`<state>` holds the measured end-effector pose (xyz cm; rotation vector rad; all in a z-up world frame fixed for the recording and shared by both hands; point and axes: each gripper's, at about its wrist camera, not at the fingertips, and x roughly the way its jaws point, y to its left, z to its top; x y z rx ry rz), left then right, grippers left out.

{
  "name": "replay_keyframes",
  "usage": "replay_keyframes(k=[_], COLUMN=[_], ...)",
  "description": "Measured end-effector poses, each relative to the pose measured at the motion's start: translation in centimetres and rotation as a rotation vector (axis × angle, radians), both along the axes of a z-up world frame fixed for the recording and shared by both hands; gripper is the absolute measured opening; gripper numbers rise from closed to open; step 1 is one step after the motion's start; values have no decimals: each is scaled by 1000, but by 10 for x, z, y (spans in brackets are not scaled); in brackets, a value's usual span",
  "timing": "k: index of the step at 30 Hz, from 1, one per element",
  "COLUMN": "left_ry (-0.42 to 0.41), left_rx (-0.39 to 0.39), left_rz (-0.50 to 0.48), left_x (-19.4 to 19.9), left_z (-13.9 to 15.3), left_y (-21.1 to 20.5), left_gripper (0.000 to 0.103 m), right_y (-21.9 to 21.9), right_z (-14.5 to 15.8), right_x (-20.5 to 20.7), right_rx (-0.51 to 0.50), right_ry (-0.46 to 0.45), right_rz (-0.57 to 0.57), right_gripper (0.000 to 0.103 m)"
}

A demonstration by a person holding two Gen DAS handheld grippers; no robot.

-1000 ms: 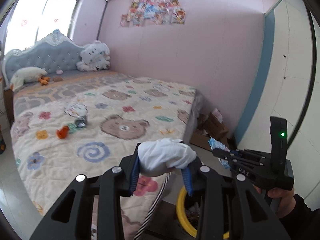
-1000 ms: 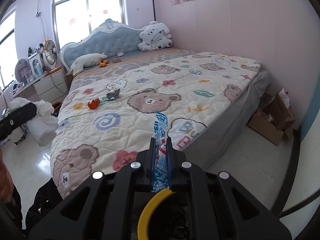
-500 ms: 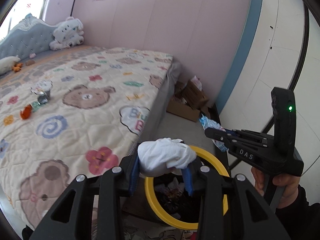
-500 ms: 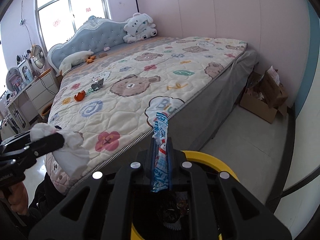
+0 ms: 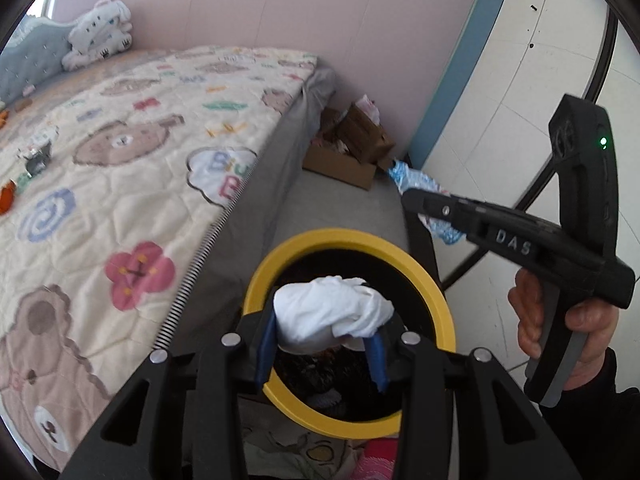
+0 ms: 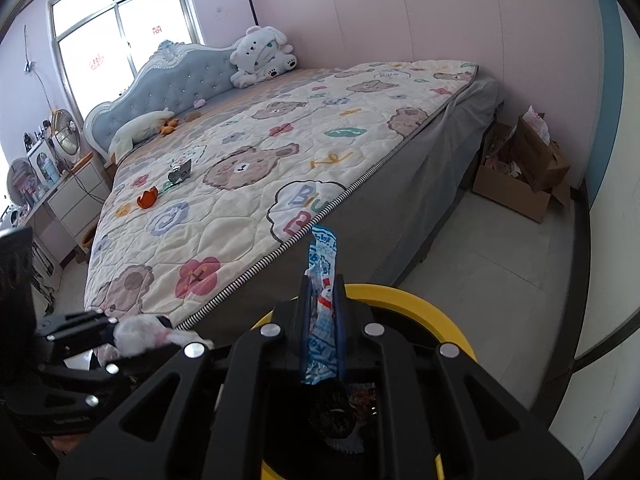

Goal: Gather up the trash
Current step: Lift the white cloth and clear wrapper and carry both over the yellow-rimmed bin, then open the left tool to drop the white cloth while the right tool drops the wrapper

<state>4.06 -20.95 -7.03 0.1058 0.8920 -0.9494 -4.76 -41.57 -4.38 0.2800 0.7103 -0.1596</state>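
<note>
A crumpled white tissue wad sits pinched between the blue pads of my left gripper, right over the mouth of a yellow-rimmed trash bin with dark rubbish inside. My right gripper is shut on a flat blue-and-white snack wrapper that sticks up past its fingertips, above the same bin's rim. In the left wrist view the right gripper hangs to the right of the bin, held by a hand, wrapper at its tip. The tissue also shows at lower left of the right wrist view.
A bed with a bear-print quilt stands left of the bin; an orange scrap and a grey crumpled piece lie on it. An open cardboard box with clutter sits by the pink wall. A white wardrobe panel rises at right.
Both grippers have dropped and tilted down from facing the bed until they hang over the yellow bin. Each grip stays the same: tissue in the left, wrapper in the right.
</note>
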Motion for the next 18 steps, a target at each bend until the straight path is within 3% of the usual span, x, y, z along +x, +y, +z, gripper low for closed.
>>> replay_keyframes(k=[10,18], left_ry=[24,60], left_rx=[15,34], left_rz=[-52,-50], left_x=[-10,-9], left_z=[-8,-16], left_y=[-17,-17], left_gripper=[36,41], right_y=[-10,-19], right_z=[12,9], right_x=[-13,-13], right_rx=[-8,7], right_ry=[-42,-20], right_rz=[-42,-74], right_gripper=[10,14])
